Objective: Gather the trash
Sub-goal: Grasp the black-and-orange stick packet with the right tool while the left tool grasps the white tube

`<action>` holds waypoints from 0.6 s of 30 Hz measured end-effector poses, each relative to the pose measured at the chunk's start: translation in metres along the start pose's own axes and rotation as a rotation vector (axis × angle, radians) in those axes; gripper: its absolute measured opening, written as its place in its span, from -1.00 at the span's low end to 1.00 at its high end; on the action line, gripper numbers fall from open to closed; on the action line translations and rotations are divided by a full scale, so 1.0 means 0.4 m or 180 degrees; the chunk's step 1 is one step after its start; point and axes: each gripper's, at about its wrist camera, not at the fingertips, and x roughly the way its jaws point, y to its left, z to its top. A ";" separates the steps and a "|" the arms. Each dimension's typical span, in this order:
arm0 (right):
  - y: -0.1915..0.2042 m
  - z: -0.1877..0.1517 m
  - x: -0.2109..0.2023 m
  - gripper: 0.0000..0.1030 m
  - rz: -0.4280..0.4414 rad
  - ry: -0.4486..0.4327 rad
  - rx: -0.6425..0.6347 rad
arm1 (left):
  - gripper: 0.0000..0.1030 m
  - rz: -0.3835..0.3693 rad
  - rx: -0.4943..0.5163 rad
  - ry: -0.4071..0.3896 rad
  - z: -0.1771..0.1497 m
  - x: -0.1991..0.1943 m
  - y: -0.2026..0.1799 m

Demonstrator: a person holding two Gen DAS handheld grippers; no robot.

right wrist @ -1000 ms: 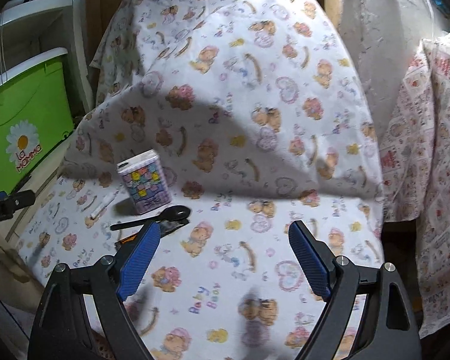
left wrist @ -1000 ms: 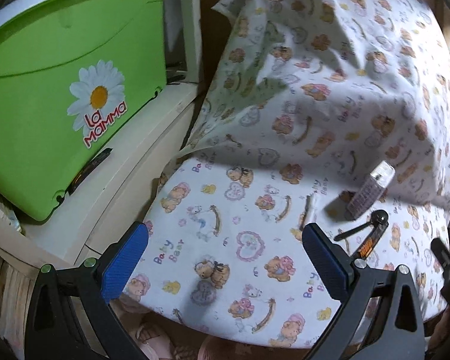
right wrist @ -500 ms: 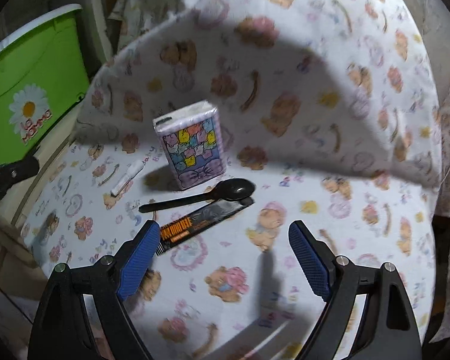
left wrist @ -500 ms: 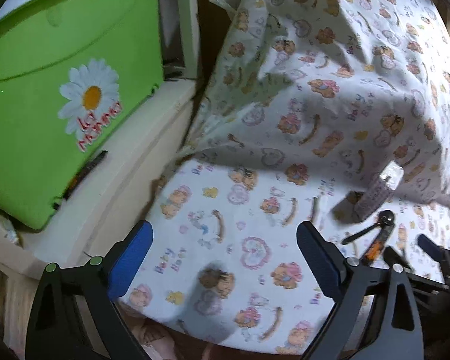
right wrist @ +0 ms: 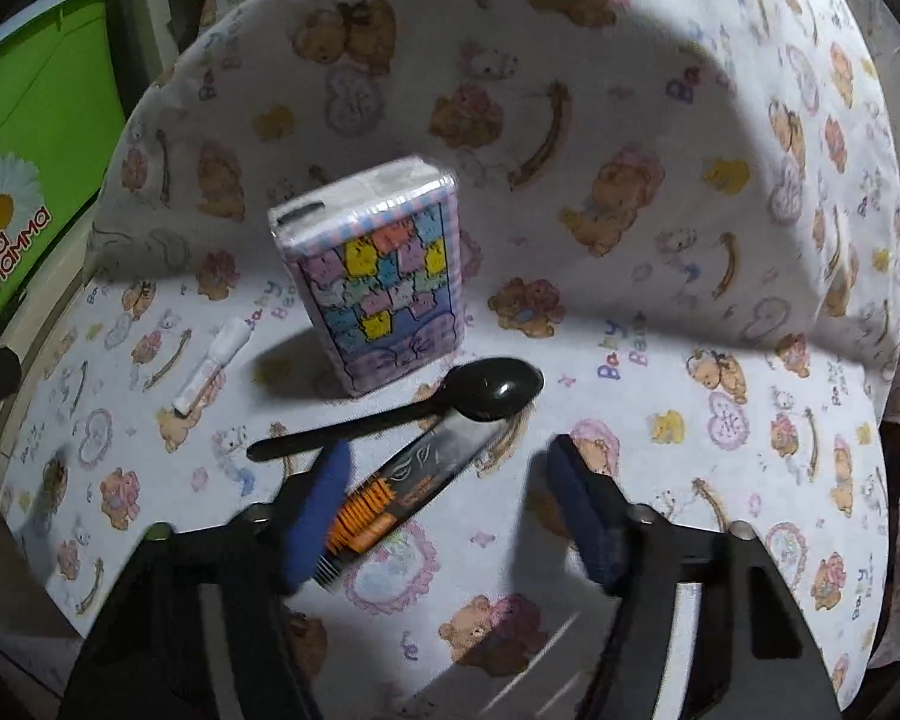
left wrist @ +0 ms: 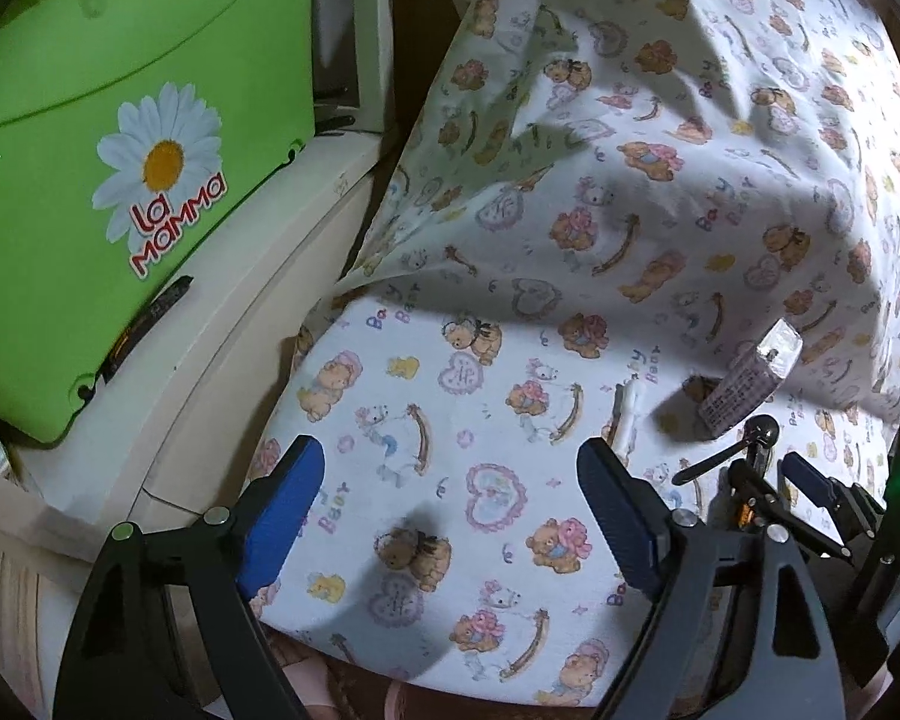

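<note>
From the left wrist view, the left claw (left wrist: 447, 516) hangs wide open with nothing between its blue-padded fingers, above a surface draped in a white cloth printed with bears and hearts (left wrist: 498, 360). Left of the cloth sits a lime-green plastic bin with a daisy sticker reading "La Mamma" (left wrist: 90, 180), resting on a cream ledge (left wrist: 228, 348). Far to the right on the cloth stands a small tissue pack in pastel patchwork wrapping (left wrist: 750, 384), with a thin white paper stick (left wrist: 627, 414) lying just to its left and a black plastic spoon (left wrist: 732, 450) just in front of it. From the right wrist view, the right claw (right wrist: 450, 516) is also spread open and grips nothing. Its left finger overlaps the near end of a long dark sachet wrapper with orange print (right wrist: 408, 486), which lies flat in front of the tissue pack (right wrist: 378, 276). The spoon (right wrist: 426, 405) lies between wrapper and pack, bowl up, touching the wrapper's far end. The white stick (right wrist: 213, 363) lies left of the pack, apart from it.
</note>
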 end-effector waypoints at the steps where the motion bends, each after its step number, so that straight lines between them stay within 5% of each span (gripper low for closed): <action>1: -0.003 -0.001 -0.002 0.08 0.0014 -0.0011 0.0003 | 0.64 0.0003 0.0016 -0.0007 -0.001 -0.002 -0.001; 3: -0.011 -0.003 -0.005 -0.38 0.0063 -0.0023 0.0013 | 0.64 0.0019 0.0048 -0.0020 -0.003 -0.005 -0.004; 5: -0.033 -0.009 -0.012 -0.57 0.0130 -0.0018 -0.0012 | 0.64 0.0065 0.0065 -0.0034 -0.006 -0.008 -0.006; 15: -0.120 -0.038 -0.082 -0.67 0.0627 -0.0069 0.0123 | 0.64 -0.0003 -0.0001 -0.0021 0.004 0.003 -0.015; 18: -0.132 -0.042 -0.089 -0.67 0.0697 -0.0052 0.0114 | 0.57 -0.0221 0.0069 0.0073 0.031 0.028 -0.049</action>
